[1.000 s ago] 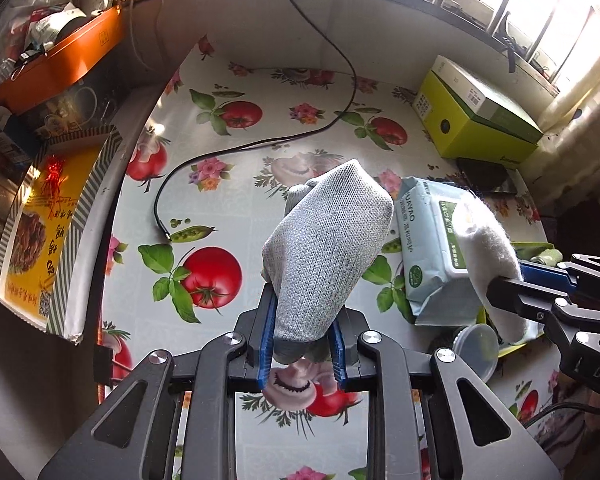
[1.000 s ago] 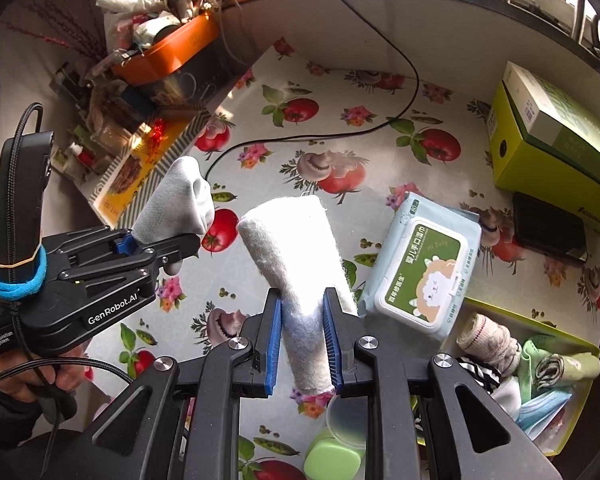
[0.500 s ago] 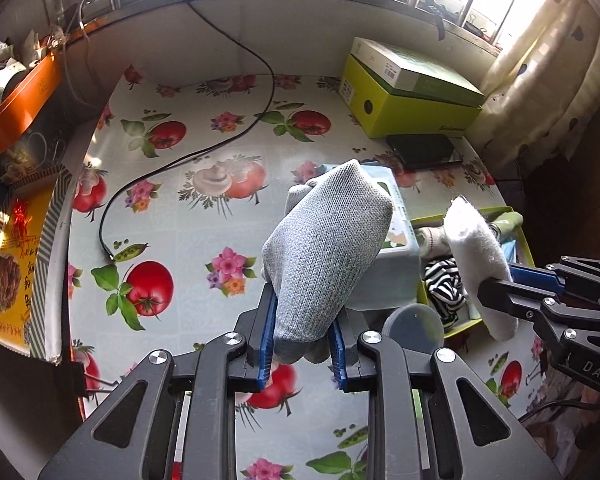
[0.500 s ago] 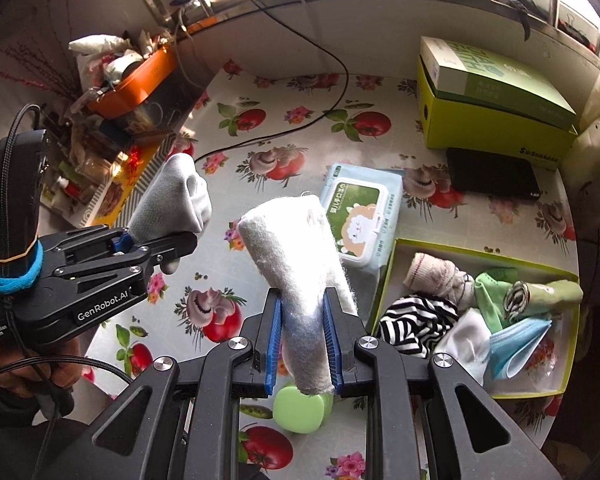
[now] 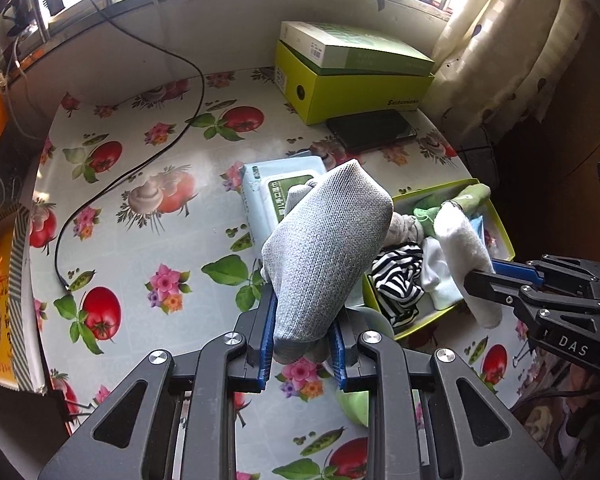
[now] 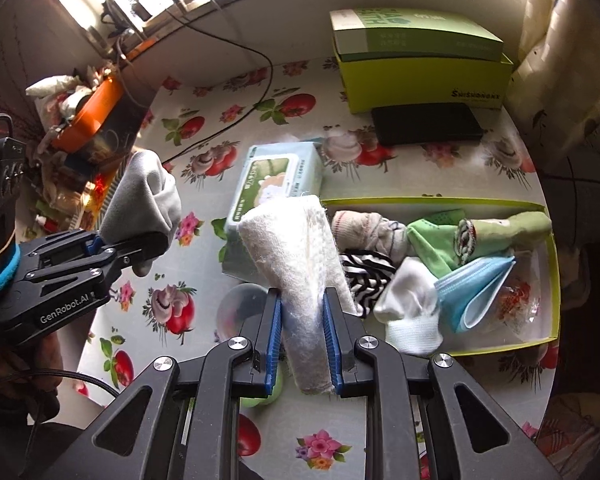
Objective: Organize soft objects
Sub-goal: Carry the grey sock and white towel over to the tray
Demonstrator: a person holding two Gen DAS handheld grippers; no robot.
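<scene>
Your left gripper (image 5: 302,344) is clamped on a grey sock (image 5: 326,248) at frame centre; your right gripper (image 6: 302,346) is clamped on a white rolled towel (image 6: 298,276). Only the right view shows the whole green tray (image 6: 440,201) at right, with the blue mask (image 6: 476,284). In the left view, the sock hides much of the wipes pack (image 5: 260,192).
</scene>
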